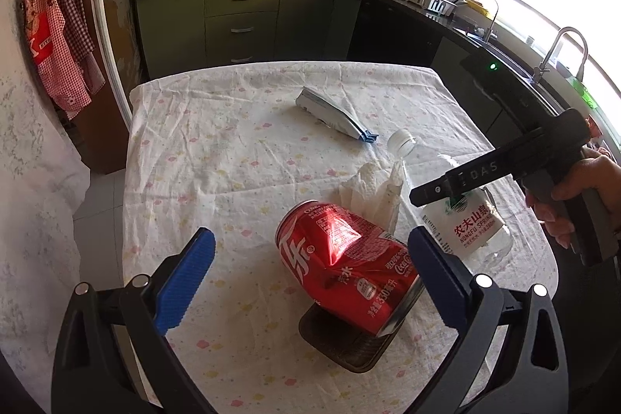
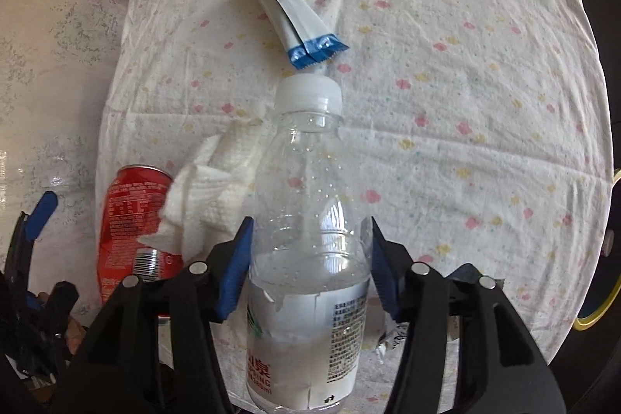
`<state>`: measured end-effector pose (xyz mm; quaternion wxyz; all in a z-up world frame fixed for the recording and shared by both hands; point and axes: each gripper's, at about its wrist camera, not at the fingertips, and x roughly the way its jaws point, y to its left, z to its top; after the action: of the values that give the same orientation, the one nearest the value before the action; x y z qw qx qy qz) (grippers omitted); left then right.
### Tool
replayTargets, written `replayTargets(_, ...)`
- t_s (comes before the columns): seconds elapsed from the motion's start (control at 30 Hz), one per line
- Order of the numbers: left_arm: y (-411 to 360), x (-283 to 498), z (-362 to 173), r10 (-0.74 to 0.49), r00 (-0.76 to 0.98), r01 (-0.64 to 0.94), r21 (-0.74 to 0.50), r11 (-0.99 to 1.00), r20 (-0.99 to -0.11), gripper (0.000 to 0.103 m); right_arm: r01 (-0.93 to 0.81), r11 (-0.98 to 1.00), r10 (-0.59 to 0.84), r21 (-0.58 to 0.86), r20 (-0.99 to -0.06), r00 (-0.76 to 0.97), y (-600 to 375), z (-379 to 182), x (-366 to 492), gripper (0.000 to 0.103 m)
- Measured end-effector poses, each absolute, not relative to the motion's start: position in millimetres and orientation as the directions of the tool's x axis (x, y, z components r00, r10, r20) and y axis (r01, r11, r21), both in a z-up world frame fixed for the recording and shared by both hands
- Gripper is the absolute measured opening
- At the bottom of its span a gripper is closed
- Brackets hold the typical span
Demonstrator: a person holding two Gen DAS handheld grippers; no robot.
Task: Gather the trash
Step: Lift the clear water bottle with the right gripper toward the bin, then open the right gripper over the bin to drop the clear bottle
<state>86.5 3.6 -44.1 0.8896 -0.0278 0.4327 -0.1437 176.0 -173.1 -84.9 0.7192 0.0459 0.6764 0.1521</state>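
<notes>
A dented red cola can (image 1: 349, 266) lies on a small dark tray (image 1: 341, 344) on the cloth-covered table (image 1: 233, 150). My left gripper (image 1: 310, 282) is open, its blue pads on either side of the can, apart from it. A clear plastic water bottle (image 2: 306, 251) with a white cap lies between the pads of my right gripper (image 2: 308, 262), which is shut on it; the bottle also shows in the left wrist view (image 1: 462, 216). A crumpled white tissue (image 1: 372, 193) lies between can and bottle. A silver-blue wrapper (image 1: 333, 115) lies farther back; it also shows in the right wrist view (image 2: 295, 14).
Kitchen cabinets (image 1: 240, 22) and a counter with a stove, dish rack and sink run behind and to the right of the table. Red checked aprons (image 1: 58, 26) hang at the left. A yellow-rimmed object (image 2: 605, 282) shows past the table's right edge.
</notes>
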Motion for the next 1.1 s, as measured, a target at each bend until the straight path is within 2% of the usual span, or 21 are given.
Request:
replayTargets(0.33, 4, 88, -44, -0.281, 0.587, 0.233, -0.175, 0.957, -0.759, 0.098, -0.172, 0.914, 0.396, 0.368, -0.9, 0.18, -206, -11, 157, 0.053)
replayTargets(0.53, -5, 85, -39, -0.282, 0.59, 0.248, -0.164, 0.955, -0.757, 0.098, -0.103, 0.931, 0.365, 0.351, -0.895, 0.255, -277, 15, 146, 0.053)
replayTargets(0.7, -19, 85, -35, -0.279, 0.592, 0.261, -0.147, 0.954, -0.756, 0.098, 0.019, 0.962, 0.26, 0.271, -0.937, 0.232, -365, -2, 135, 0.053)
replayTargets(0.83, -36, 86, -28, -0.287, 0.59, 0.281, -0.141, 0.949, -0.755, 0.098, 0.101, 0.978, 0.168, 0.18, -0.979, 0.12, -441, -28, 132, 0.053)
replayTargets(0.97, -61, 83, -20, -0.304, 0.589, 0.321, -0.129, 0.938, -0.749, 0.098, 0.101, 0.995, 0.003, -0.001, -1.0, -0.031, -492, -71, 134, 0.053)
replayTargets(1.1, -87, 79, -17, -0.325, 0.568, 0.358, -0.129, 0.925, -0.756, 0.098, 0.117, 0.99, -0.069, -0.081, -0.993, -0.099, -527, -106, 153, 0.053)
